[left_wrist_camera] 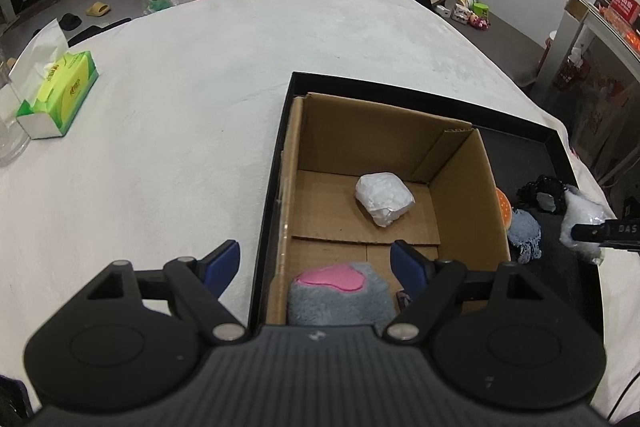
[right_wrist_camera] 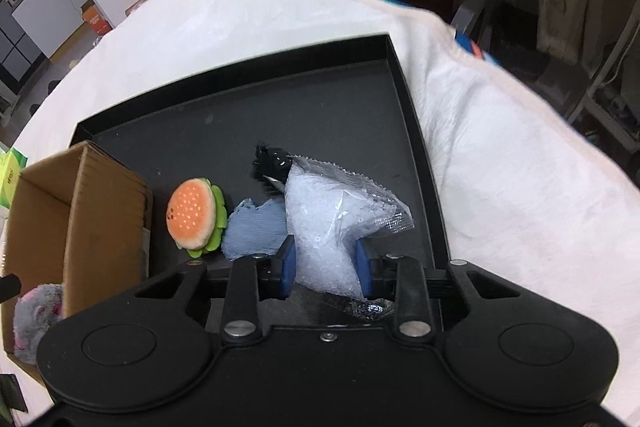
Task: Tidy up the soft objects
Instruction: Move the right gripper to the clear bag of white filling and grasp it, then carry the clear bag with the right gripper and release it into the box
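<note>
Clearly, the right gripper [right_wrist_camera: 325, 269] had its blue pads pressed in on both sides of a clear bag of white pellets [right_wrist_camera: 332, 227], the jaws narrow and pinching the bag's lower part while its crinkled sealed top fanned out toward 1 o'clock. Just beside the bag at 9 o'clock lay a grey-blue knitted toy [right_wrist_camera: 252, 227], and touching that toy's far side, again at 9 o'clock, stood a plush hamburger [right_wrist_camera: 194, 213] tilted on edge. A small black item [right_wrist_camera: 270, 161] peeked out behind the bag at 11 o'clock; what it was could not be told. All of these rested on a shallow black tray [right_wrist_camera: 416, 131] set on a white fuzzy cover [right_wrist_camera: 500, 167]. The left gripper [left_wrist_camera: 316, 261] hung with its jaws wide apart and nothing between the pads, above the near edge of a cardboard box [left_wrist_camera: 384, 135] that sat in the tray's left part. Inside the box, a white wrapped bundle [left_wrist_camera: 384, 199] lay on the floor toward 12 o'clock from the jaws, and a grey plush with a pink patch [left_wrist_camera: 340, 295] sat at the near wall, directly below the jaws. Well apart at 10 o'clock, a green tissue box [left_wrist_camera: 60, 95] stood on the cover.
</note>
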`<state>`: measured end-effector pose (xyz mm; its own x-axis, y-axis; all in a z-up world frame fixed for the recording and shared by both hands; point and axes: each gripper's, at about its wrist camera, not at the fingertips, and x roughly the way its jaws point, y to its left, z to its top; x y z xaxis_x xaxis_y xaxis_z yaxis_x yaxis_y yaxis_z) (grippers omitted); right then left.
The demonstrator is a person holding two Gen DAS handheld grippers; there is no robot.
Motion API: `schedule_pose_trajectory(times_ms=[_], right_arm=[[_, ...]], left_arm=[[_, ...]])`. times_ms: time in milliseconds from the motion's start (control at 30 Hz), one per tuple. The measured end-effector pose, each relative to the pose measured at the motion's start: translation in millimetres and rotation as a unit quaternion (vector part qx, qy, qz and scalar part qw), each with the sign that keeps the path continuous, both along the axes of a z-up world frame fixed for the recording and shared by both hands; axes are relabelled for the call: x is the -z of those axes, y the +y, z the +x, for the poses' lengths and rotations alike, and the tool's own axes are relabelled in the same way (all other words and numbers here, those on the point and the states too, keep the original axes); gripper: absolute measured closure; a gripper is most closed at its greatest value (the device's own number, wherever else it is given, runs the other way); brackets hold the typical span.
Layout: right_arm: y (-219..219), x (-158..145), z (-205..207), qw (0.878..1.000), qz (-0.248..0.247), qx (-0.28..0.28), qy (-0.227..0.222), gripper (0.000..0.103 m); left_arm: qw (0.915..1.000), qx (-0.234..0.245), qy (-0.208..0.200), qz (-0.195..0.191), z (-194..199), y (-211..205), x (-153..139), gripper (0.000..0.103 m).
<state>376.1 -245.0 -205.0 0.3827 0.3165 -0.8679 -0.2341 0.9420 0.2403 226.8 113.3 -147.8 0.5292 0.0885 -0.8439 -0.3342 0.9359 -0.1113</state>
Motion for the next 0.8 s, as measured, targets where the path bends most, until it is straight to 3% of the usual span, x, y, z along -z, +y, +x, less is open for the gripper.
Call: schedule_pose_trajectory(times_ms=[800], right_arm=[[56.6, -55.7, -6.2, 0.996, -0.02, -0.075, -0.046, 0.074]], left_arm=[[0.9986, -0.016, -0.013, -0.049, -11.8, 21.8, 8.0, 0.022]])
